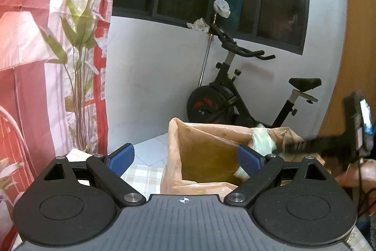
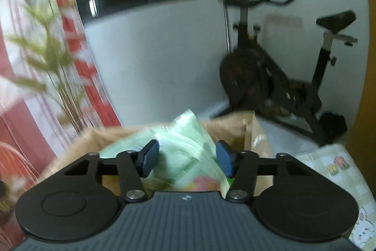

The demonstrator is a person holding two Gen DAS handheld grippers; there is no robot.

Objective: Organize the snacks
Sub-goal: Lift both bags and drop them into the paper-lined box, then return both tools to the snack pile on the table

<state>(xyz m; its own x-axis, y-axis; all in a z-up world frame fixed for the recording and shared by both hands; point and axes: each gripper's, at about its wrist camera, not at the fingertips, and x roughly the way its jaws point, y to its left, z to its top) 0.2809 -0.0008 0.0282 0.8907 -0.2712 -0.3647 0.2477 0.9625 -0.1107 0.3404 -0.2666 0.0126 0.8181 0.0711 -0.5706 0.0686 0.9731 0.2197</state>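
Right wrist view shows a pale green snack packet between the right gripper pads, standing over the mouth of a brown paper bag. Motion blur hides whether the pads press it, so I cannot tell if it is gripped or let go. This looks like the step of dropping a snack into the bag; the next move calls for freeing the packet and drawing clear. That gripper tilts downward. At its 9 o'clock, the left gripper stands wide open and empty, its right pad at the bag's rim. Beyond, at 1 o'clock, stands an exercise bike.
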